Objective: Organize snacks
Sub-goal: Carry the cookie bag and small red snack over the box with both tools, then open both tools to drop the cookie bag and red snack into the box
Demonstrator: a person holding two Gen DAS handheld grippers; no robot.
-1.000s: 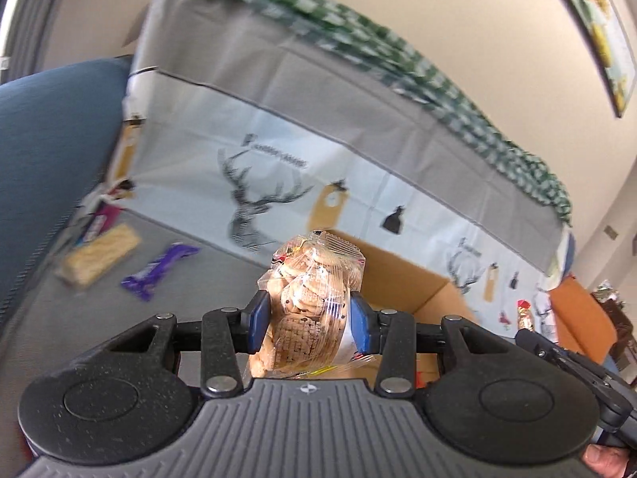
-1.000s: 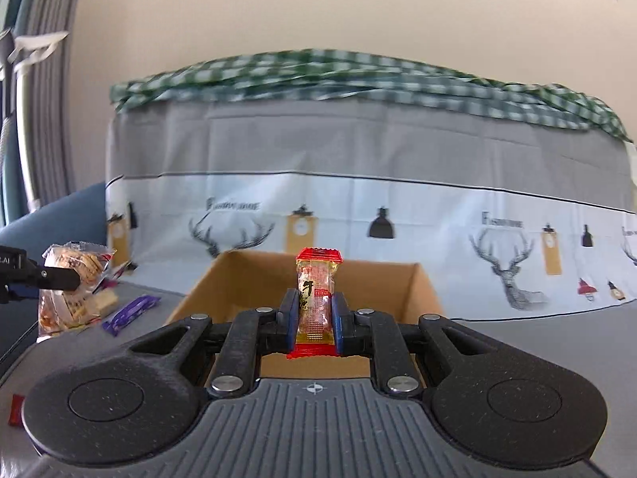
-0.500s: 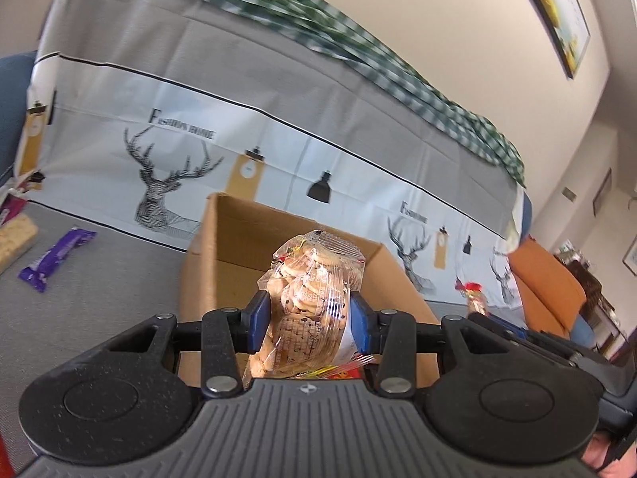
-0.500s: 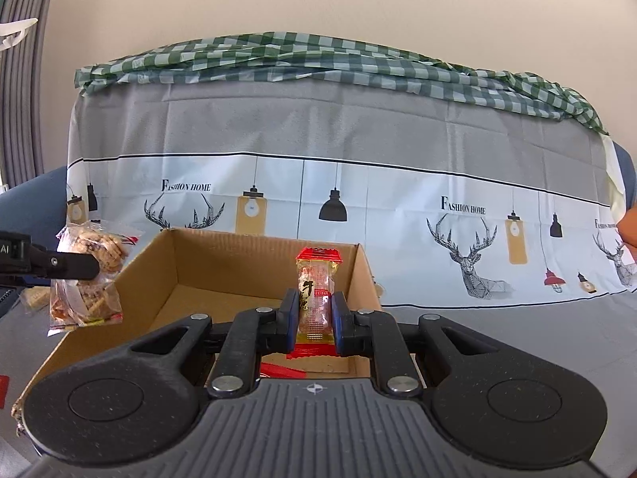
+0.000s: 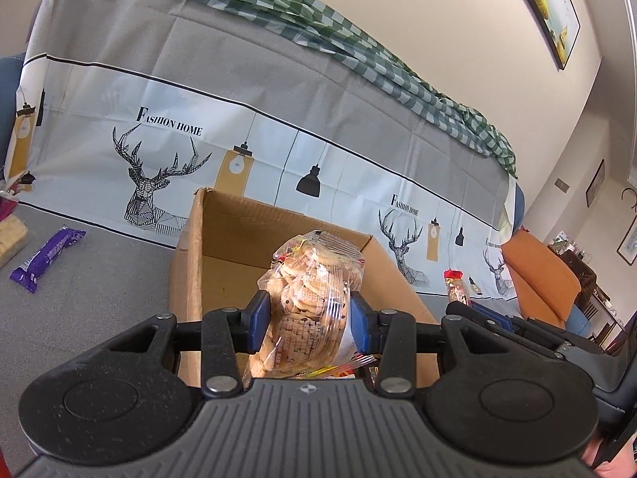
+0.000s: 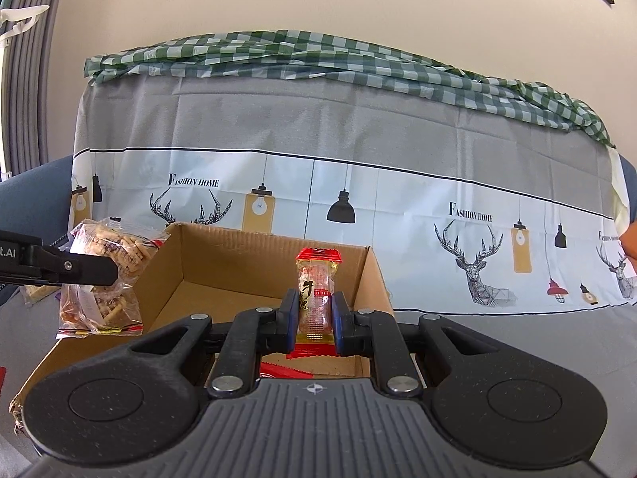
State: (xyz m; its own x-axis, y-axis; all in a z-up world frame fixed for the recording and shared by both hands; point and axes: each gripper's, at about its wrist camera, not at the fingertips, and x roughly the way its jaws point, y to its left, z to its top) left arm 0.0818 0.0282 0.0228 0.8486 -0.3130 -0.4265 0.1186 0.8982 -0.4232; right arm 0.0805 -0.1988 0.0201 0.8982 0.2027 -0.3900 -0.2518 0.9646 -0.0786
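Observation:
My left gripper [image 5: 310, 320] is shut on a clear bag of cookies [image 5: 314, 279] and holds it upright above the open cardboard box [image 5: 187, 263]. My right gripper [image 6: 315, 318] is shut on a small red-and-yellow snack packet [image 6: 316, 290], held above the same box [image 6: 247, 247]. In the right wrist view the cookie bag [image 6: 107, 279] hangs over the box's left wall. In the left wrist view the red packet [image 5: 456, 288] shows at the box's right side. A red wrapper [image 6: 284, 370] lies inside the box.
A purple snack bar [image 5: 45, 259] and a pale biscuit pack [image 5: 10, 237] lie on the grey cloth left of the box. A sofa back draped with a deer-print cloth [image 6: 358, 207] rises behind. An orange seat [image 5: 537, 275] is at far right.
Both grippers have moved in over the box, the left one swinging right from the loose snacks. Both stay shut on their packets.

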